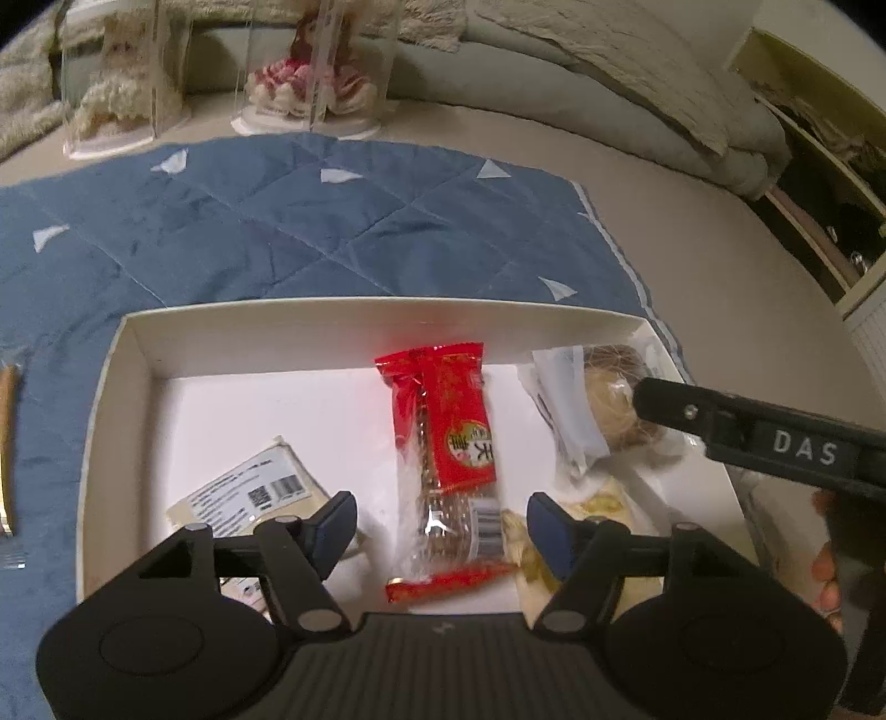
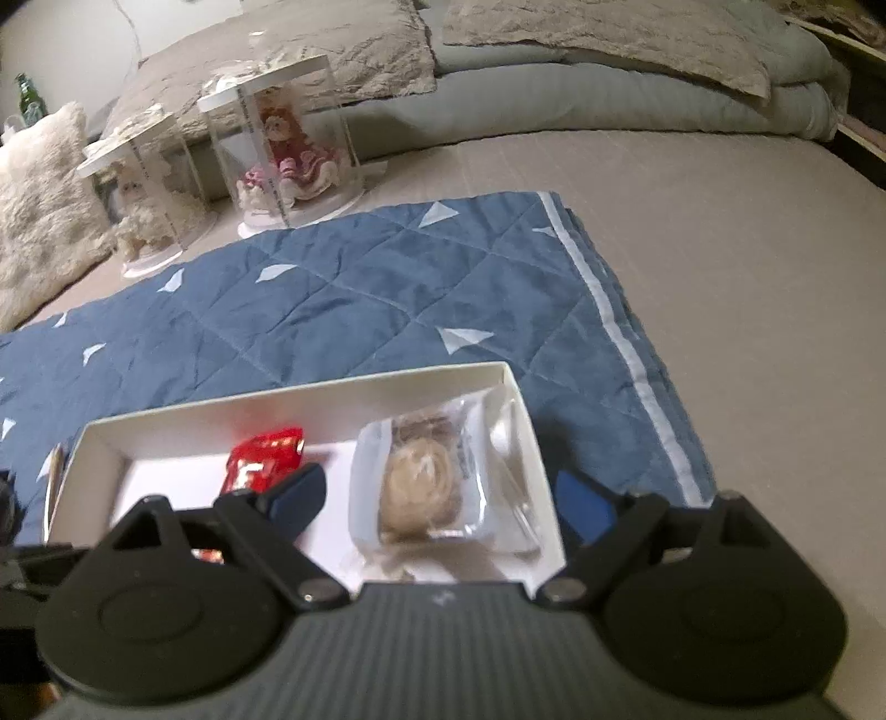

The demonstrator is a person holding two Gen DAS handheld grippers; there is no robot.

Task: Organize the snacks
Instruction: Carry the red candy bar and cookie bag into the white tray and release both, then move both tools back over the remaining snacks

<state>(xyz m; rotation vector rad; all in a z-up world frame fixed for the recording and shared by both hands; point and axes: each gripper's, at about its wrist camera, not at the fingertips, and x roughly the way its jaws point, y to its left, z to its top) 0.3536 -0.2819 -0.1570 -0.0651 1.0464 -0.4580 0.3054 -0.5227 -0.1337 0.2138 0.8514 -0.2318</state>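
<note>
White box point(image 1: 138, 354) holds red snack point(image 1: 448, 437), both grippers' fingers spread

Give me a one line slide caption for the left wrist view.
Open left gripper hovers over the white box holding a red snack pack, beside a clear-wrapped pastry.

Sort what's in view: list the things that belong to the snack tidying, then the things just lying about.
Job:
white box
red snack pack
clear-wrapped pastry
cream labelled packet
left gripper and right gripper, both open

Lying about:
blue quilt
doll in clear case
pale doll case
pillows
</note>
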